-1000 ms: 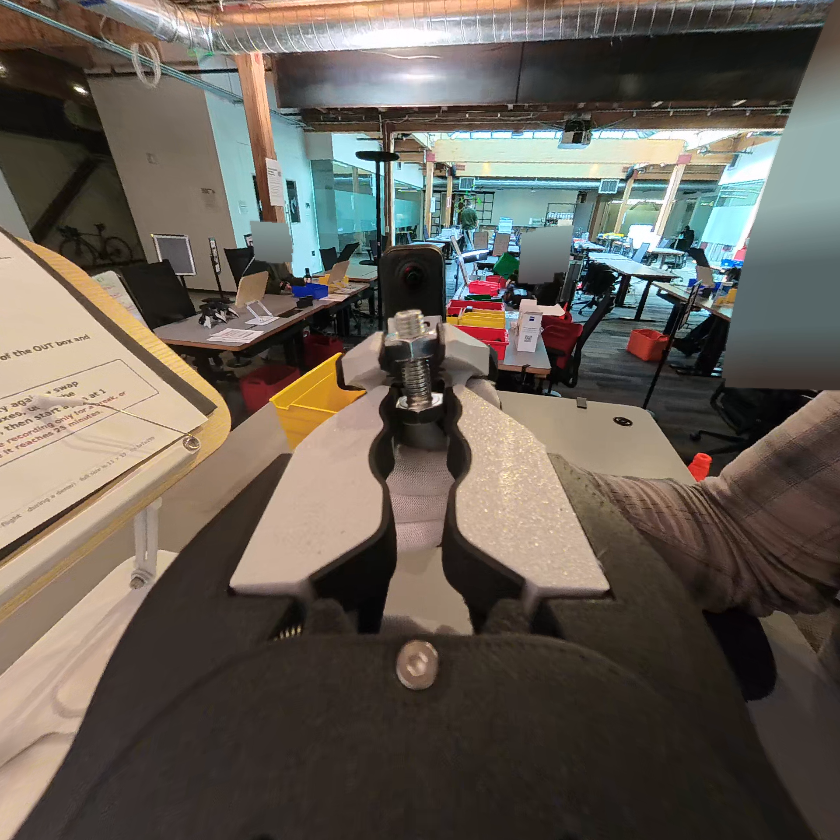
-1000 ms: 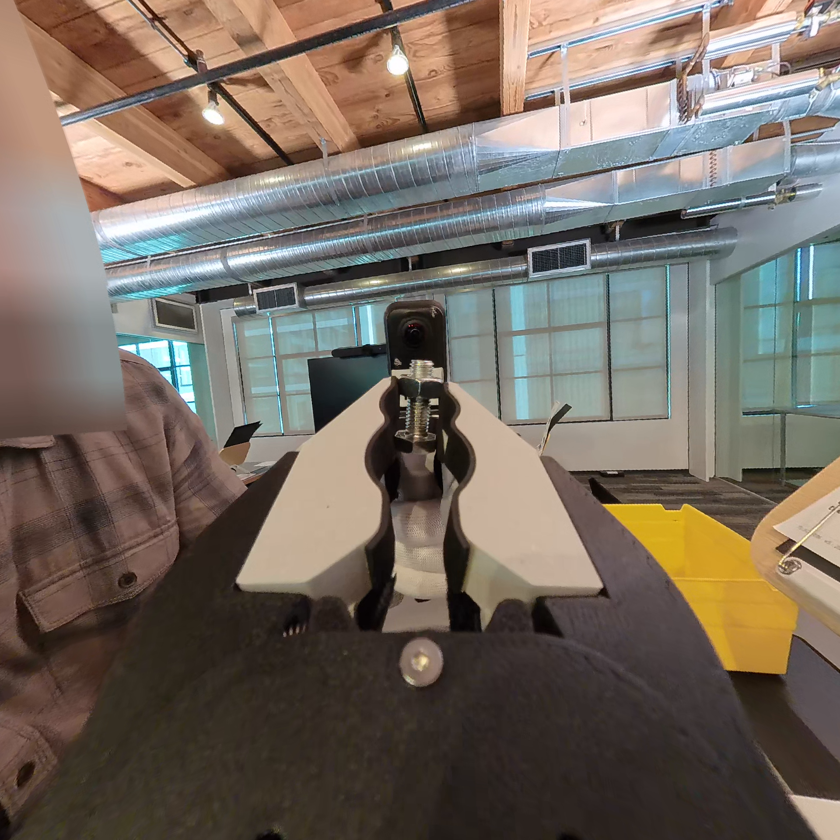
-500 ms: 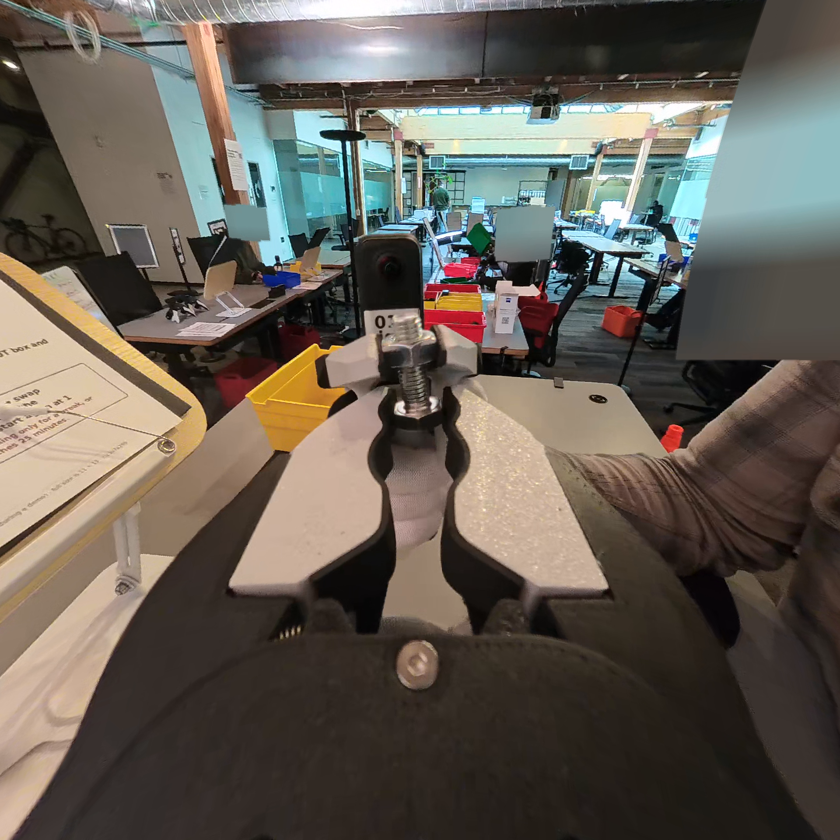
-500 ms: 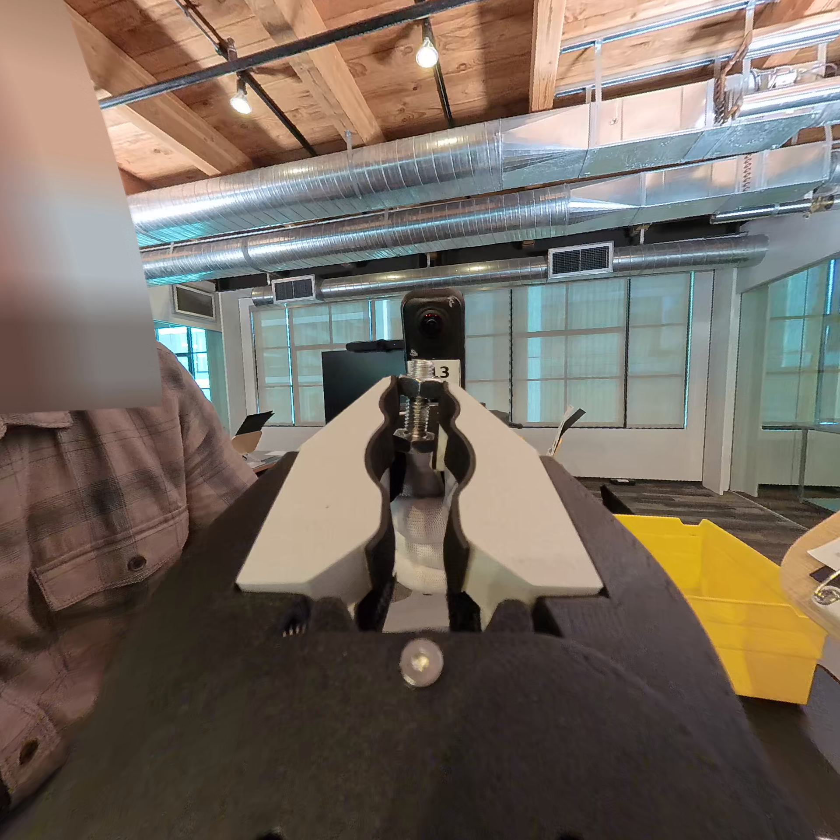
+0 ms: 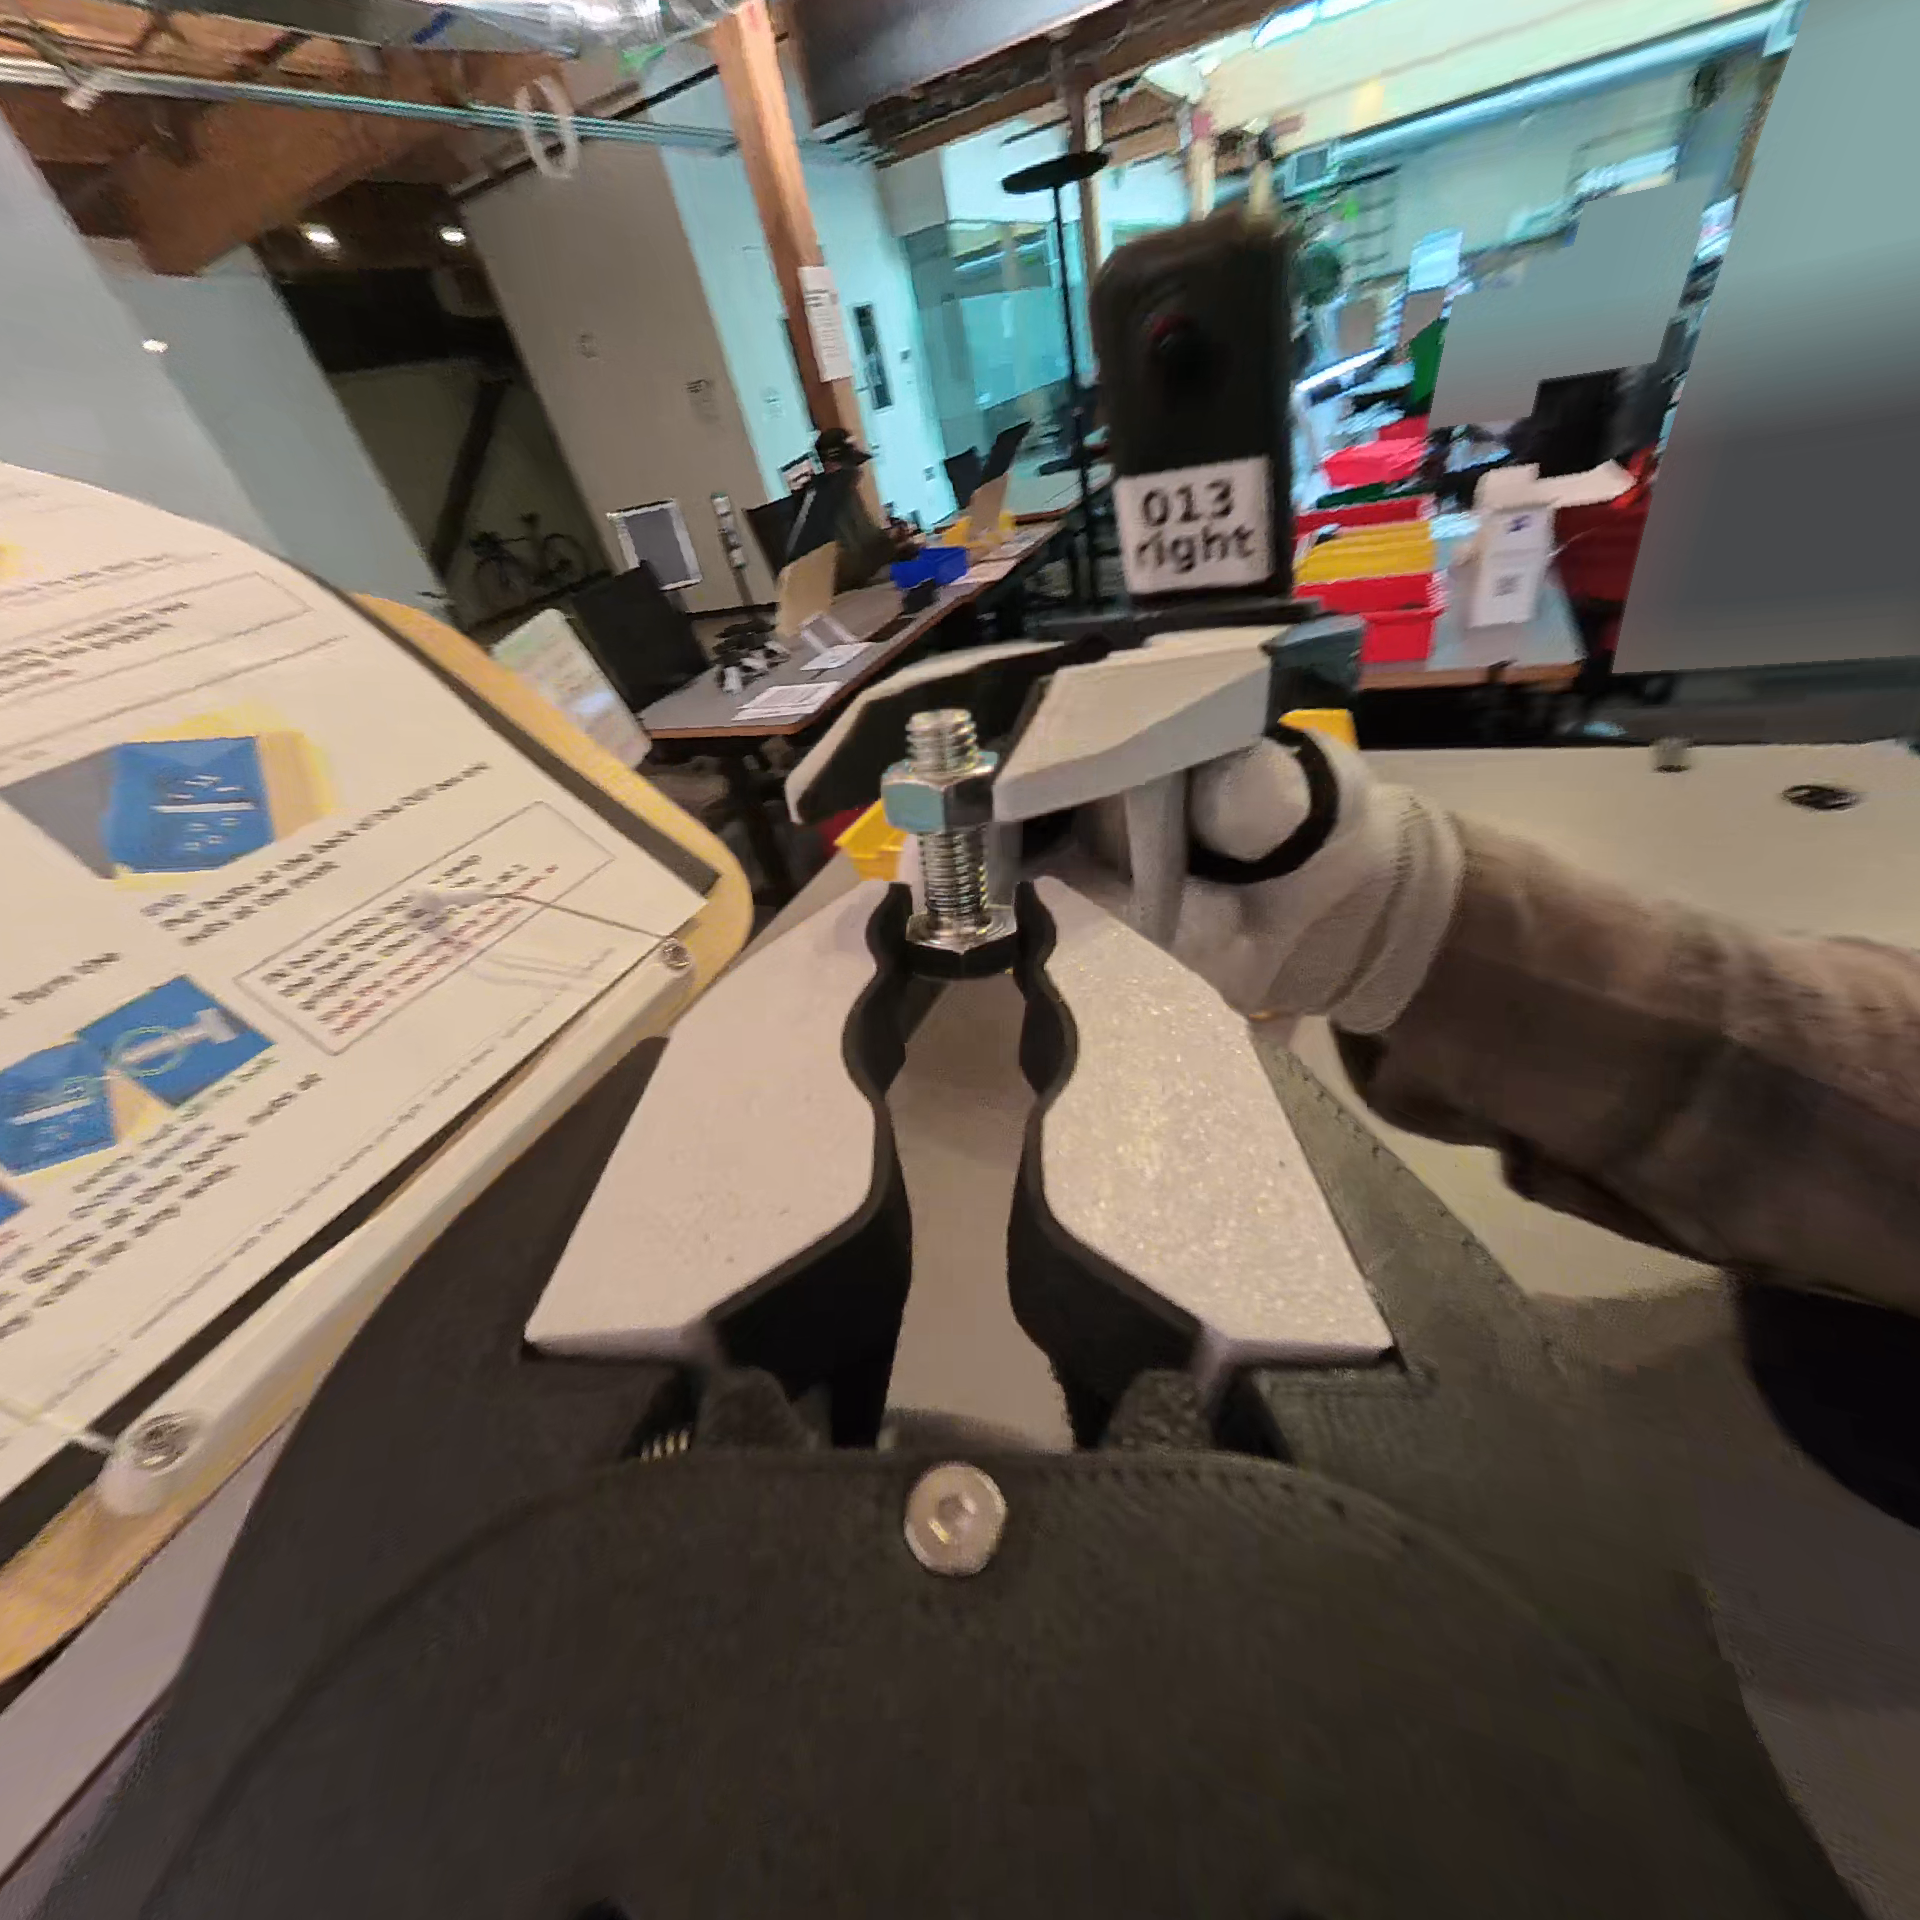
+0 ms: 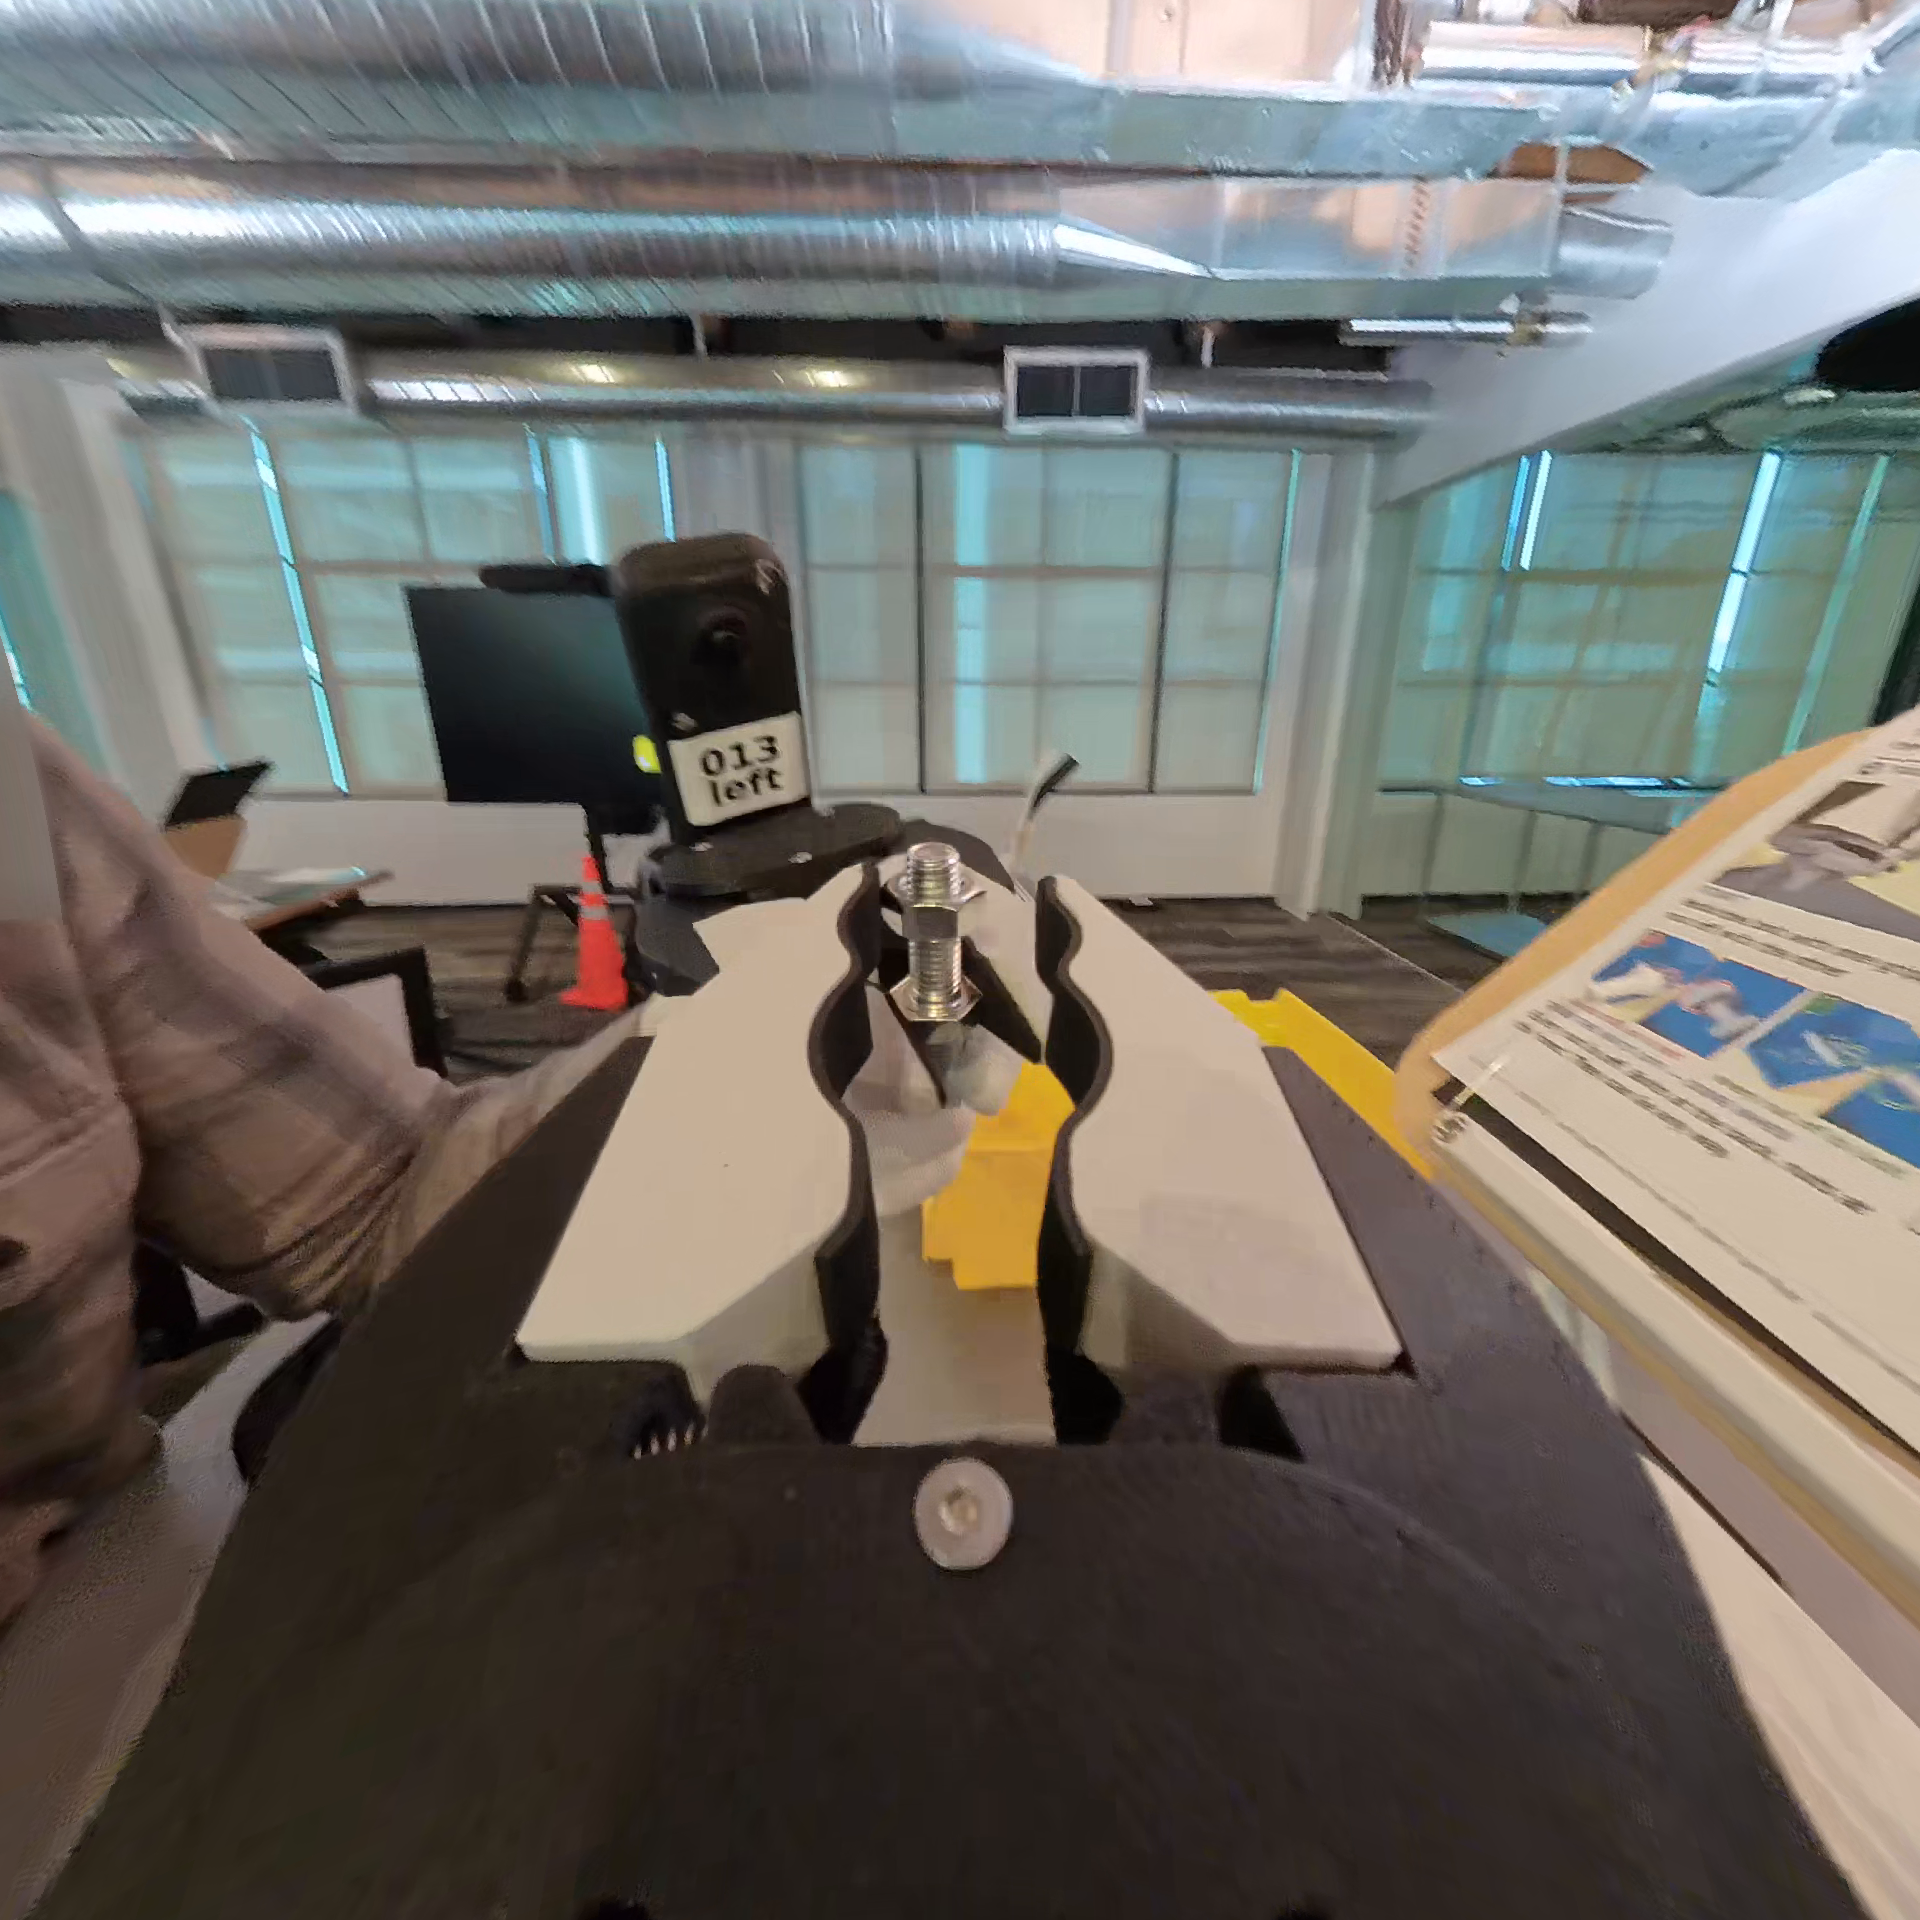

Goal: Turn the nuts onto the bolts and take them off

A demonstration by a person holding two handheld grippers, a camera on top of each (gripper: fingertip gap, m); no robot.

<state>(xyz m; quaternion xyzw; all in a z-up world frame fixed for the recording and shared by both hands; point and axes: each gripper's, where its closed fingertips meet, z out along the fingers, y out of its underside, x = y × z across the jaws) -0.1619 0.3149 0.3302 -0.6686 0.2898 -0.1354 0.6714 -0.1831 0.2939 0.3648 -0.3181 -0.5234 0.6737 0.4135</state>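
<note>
A steel bolt [image 5: 943, 868] stands upright with its head in the tips of my left gripper [image 5: 954, 925], which is shut on it. A hex nut [image 5: 940, 800] sits on the thread near the top, with a little thread above it. My right gripper [image 6: 951, 894] is open; its jaws stand on either side of the nut [image 6: 932, 906] and bolt [image 6: 934, 961] with a gap on both sides. In the left wrist view the right gripper [image 5: 914, 795] comes in from the right, held by a white-gloved hand [image 5: 1309, 894]. The left gripper [image 6: 940, 1013] shows below the bolt head in the right wrist view.
A wooden board with an instruction sheet [image 5: 312, 935] tilts close on the left; it shows on the right in the right wrist view [image 6: 1714, 1039]. A yellow bin [image 6: 997, 1174] sits below the grippers. A white table [image 5: 1558, 790] lies behind. A person's plaid sleeve [image 6: 208, 1091] is alongside. The tips of both grippers are at nearly the same place.
My right gripper has opened off the nut. Both grippers have dropped and swung, so the right one now stands to the side of the bolt. The left still holds the bolt.
</note>
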